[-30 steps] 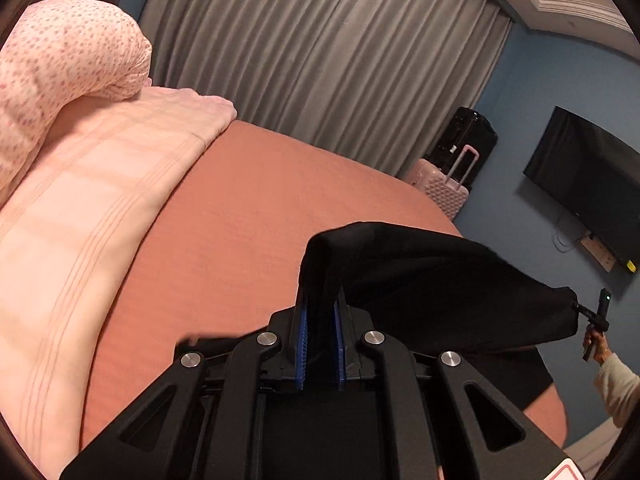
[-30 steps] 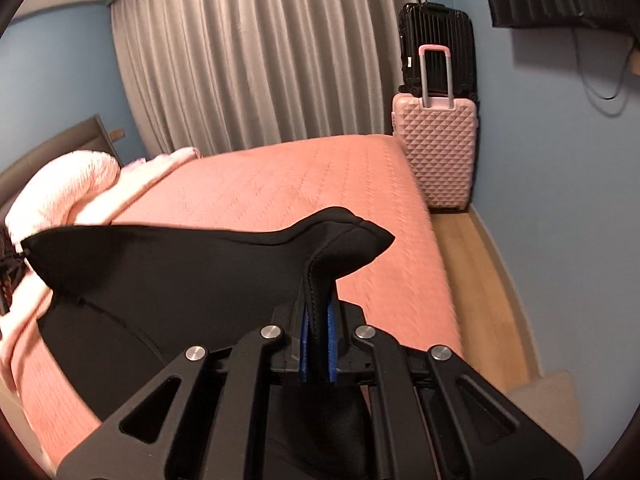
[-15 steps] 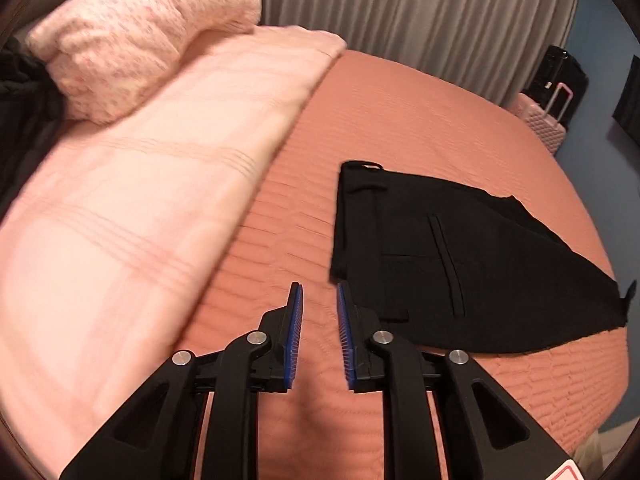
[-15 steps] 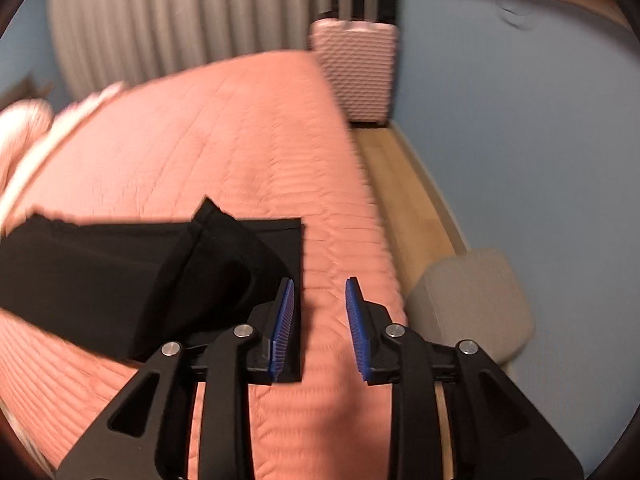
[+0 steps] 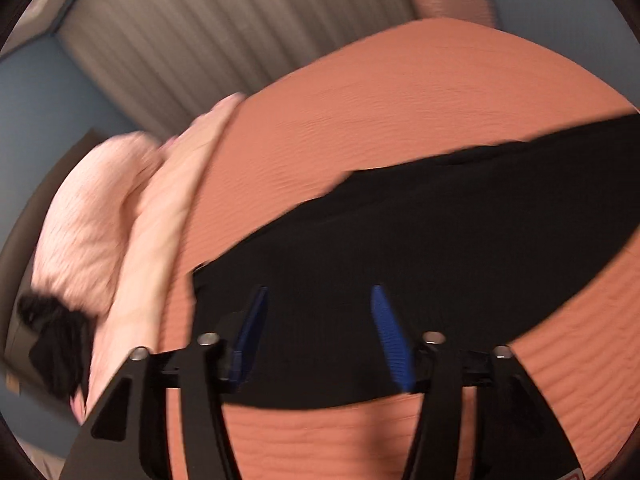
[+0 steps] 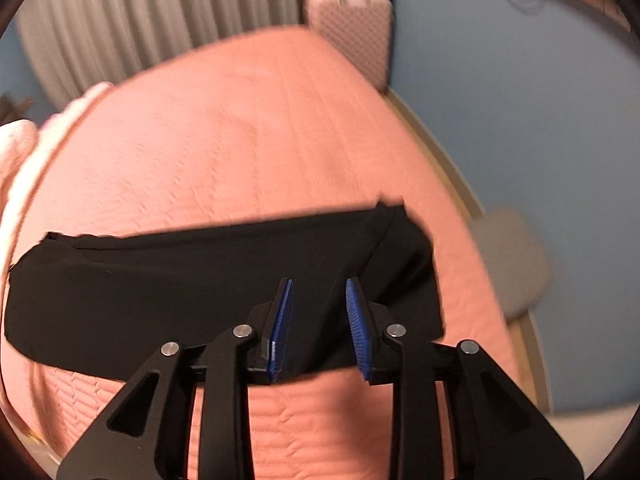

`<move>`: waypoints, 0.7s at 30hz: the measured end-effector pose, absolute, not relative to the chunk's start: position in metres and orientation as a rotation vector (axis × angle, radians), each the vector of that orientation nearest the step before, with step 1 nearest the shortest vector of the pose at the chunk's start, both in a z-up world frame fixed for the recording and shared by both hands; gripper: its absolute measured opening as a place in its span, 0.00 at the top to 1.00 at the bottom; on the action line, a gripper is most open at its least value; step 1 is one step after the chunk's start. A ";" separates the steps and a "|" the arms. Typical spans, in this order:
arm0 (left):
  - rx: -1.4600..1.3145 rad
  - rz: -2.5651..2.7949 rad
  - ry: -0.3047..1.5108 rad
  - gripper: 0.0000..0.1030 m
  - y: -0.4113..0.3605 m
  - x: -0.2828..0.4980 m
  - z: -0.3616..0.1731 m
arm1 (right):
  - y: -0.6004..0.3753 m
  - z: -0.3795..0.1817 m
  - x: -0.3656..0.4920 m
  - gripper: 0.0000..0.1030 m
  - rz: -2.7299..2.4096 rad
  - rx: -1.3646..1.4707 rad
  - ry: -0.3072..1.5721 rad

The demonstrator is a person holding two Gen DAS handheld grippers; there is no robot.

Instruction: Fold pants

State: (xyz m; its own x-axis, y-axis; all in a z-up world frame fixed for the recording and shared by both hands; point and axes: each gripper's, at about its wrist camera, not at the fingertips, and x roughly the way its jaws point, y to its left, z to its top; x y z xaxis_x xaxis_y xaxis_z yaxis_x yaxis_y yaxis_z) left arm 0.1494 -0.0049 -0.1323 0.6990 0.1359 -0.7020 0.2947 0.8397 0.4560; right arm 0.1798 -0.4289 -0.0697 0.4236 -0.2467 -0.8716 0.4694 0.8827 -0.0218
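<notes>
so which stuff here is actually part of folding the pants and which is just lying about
In the job:
black pants
left tool, open
right tool, open
orange bedspread, the folding surface

Lying about:
pink pillow
pink suitcase
grey curtains

Black claws (image 5: 318,332) (image 6: 319,320), blue ribbed pads
</notes>
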 end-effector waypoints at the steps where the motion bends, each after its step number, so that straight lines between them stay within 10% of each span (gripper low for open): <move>1: 0.594 -0.110 0.810 0.42 -0.028 0.146 -0.142 | -0.429 -0.079 0.181 0.67 -0.494 0.244 1.056; 3: 0.595 -0.190 0.853 0.41 -0.073 0.141 -0.165 | -0.431 -0.093 0.188 0.33 -0.590 0.255 1.074; 7: 0.505 -0.275 0.965 0.41 -0.116 0.139 -0.191 | -0.433 -0.120 0.205 0.30 -0.701 0.264 1.117; 11: 0.550 -0.186 0.957 0.41 -0.129 0.141 -0.199 | -0.444 -0.133 0.194 0.96 -0.702 0.352 1.109; 21: 0.543 -0.181 0.929 0.37 -0.148 0.150 -0.187 | -0.431 -0.042 0.136 0.97 -0.261 0.448 0.540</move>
State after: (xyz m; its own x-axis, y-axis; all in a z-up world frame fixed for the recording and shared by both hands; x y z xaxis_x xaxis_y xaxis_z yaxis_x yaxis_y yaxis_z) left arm 0.1504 -0.1478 -0.1872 0.5946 0.0809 -0.8000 0.3759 0.8516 0.3655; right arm 0.1364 -0.4310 -0.0423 0.8286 -0.1220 -0.5463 0.3526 0.8718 0.3401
